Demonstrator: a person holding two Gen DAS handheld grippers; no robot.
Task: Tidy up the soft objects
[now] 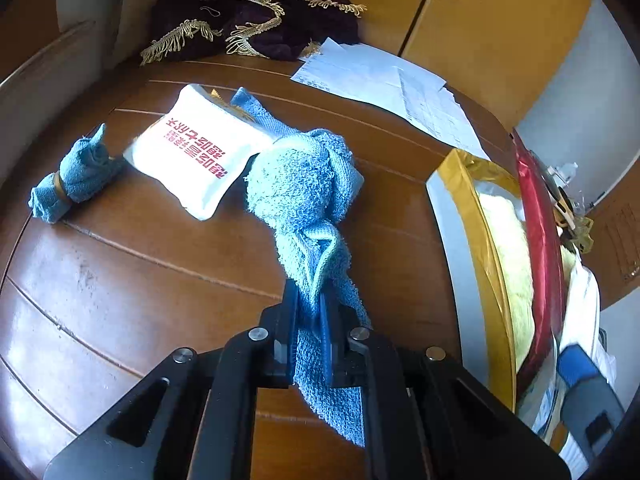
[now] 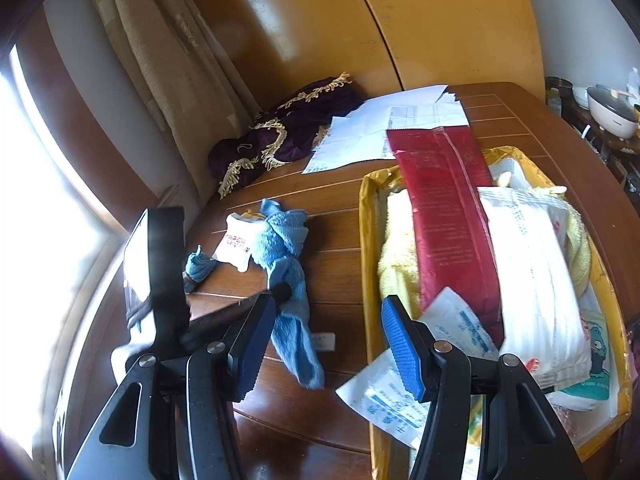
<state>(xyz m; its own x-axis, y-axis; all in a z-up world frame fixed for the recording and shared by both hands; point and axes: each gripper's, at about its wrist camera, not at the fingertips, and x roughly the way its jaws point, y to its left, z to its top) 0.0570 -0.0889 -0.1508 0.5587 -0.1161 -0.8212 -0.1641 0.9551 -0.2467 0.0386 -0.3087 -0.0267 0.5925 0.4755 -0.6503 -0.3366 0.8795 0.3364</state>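
The blue towel [image 1: 304, 200], knotted into a lump, is pinched by its tail in the left gripper [image 1: 310, 312], whose fingers are closed tight on the cloth with only the fabric between them. In the left wrist view the towel's long axis runs straight out from the fingers toward 12 o'clock: tail in the jaws, knot beyond, far end lapping over the white pouch [image 1: 188, 152]. Whether the knot rests on the table [image 1: 140, 272] or hangs just above it cannot be told.

The gold box [image 1: 472, 216] lies at 3 o'clock of the towel, near but apart, already holding a yellow cloth [image 2: 396, 248], a red pack [image 2: 448, 208] and white packets [image 2: 532, 264]. So the coming move, in my judgement, turns on a sideways carry to 3 o'clock, with the left gripper the nearer since it already has the cloth.

The right gripper [image 2: 320, 344] is wide open and holds nothing; its right finger sits over the box's near end, its left finger beside the towel's tail.

A small banded blue roll [image 1: 70, 178] lies at 9 o'clock of the pouch, touching it. Farther off at 12 o'clock sit papers [image 1: 384, 84] and a purple fringed cloth [image 1: 256, 26].
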